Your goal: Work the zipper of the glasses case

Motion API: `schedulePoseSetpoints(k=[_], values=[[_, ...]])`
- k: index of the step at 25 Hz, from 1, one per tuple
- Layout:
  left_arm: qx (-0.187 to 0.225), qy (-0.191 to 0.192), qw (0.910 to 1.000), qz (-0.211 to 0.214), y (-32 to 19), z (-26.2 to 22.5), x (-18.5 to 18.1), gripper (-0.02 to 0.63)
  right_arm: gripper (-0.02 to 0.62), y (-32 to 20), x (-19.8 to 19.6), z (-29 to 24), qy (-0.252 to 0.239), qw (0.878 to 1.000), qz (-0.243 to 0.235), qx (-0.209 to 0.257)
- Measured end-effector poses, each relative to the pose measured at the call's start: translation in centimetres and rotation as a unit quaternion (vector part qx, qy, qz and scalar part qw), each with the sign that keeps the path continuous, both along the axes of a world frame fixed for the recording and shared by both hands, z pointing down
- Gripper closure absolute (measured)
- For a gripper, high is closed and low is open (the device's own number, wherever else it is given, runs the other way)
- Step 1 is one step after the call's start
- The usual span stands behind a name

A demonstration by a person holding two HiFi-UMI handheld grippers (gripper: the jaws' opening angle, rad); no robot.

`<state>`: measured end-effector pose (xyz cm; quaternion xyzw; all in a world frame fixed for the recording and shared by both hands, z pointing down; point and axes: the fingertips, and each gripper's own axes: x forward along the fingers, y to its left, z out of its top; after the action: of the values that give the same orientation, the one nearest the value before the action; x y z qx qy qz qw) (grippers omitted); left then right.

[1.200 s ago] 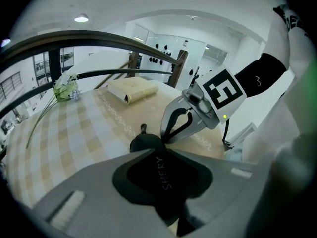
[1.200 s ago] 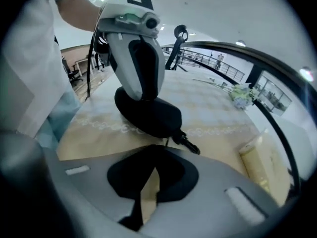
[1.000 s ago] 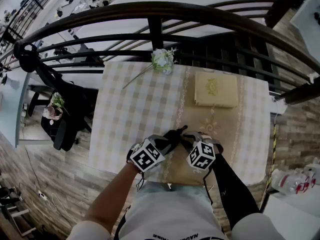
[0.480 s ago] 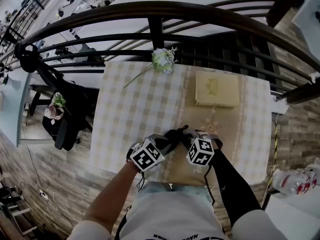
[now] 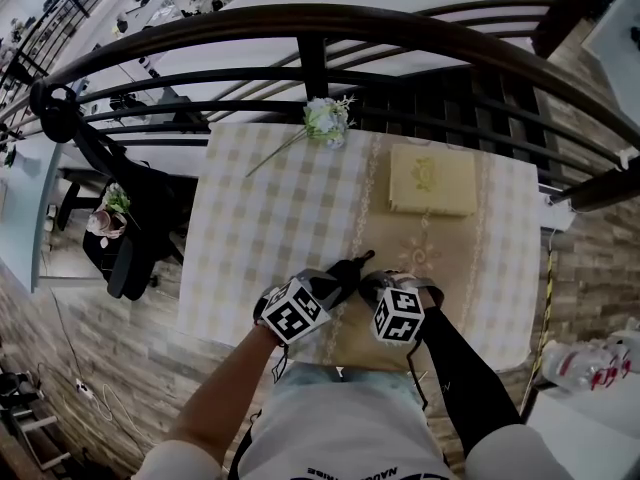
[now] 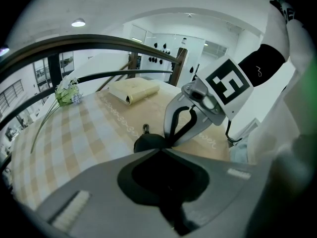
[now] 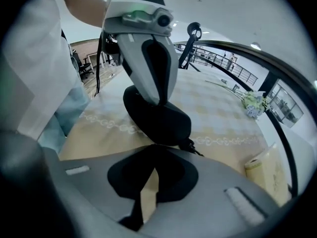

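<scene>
Glasses case [image 7: 158, 119], black and rounded, lies nr the front edge of a table [image 5: 250, 228] w/ a checked cloth, caught btwn two hand-held tongs. Left gripper [image 6: 162, 149] comes down on the case's top w/ jaws drawn together and tips meeting on the black shell; whether any of it is nipped btwn them can't be told. Right gripper [image 7: 154, 146] meets the case's near lower edge. Its jaws have just closed fully, and the tips are clenched together right beside a small black pull [image 7: 192, 146]; whether the pull itself is caught isn't clear. In the head view both marker cubes sit side by side close to the person's body, w/ the case mostly hidden under the tongs. Farther back on the cloth are a cream box [image 5: 432, 178] at right and a sprig of pale flowers [image 5: 325, 120] at the far edge, both well apart from the case. Dark curved railing [image 5: 320, 23] runs beyond the table.
</scene>
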<state>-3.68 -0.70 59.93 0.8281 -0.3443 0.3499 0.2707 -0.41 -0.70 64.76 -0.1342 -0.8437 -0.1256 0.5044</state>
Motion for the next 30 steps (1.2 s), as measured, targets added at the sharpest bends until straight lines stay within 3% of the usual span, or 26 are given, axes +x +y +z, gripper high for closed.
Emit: schedulePoseSetpoints(k=[6,12,16,19,25,30], values=[[0.003,-0.002,1.0000,0.006,0.0,-0.1,0.0,0.594,0.566,0.5,-0.1,0.0,-0.010,0.999,0.040,-0.008],[0.022,-0.051,0.9981,0.025,-0.1,-0.5,-0.9,0.591,0.566,-0.1,-0.4,-0.9,-0.029,0.996,0.082,-0.013],[0.002,-0.059,0.9982,0.008,0.4,-0.2,-2.2,0.591,0.566,-1.9,0.0,-1.5,-0.035,0.994,0.105,-0.001],[-0.023,-0.038,0.9990,-0.001,1.1,0.2,-2.0,0.589,0.566,-4.0,0.6,-1.9,-0.037,0.991,0.128,0.012],[-0.040,0.045,0.9980,-0.021,0.9,-0.5,1.8,0.591,0.566,-7.2,1.5,-1.3,-0.021,0.988,0.147,0.035],[-0.011,0.044,0.9983,-0.037,-0.8,-1.4,2.0,0.589,0.566,-7.3,1.9,-0.5,-0.024,0.990,0.139,0.027]])
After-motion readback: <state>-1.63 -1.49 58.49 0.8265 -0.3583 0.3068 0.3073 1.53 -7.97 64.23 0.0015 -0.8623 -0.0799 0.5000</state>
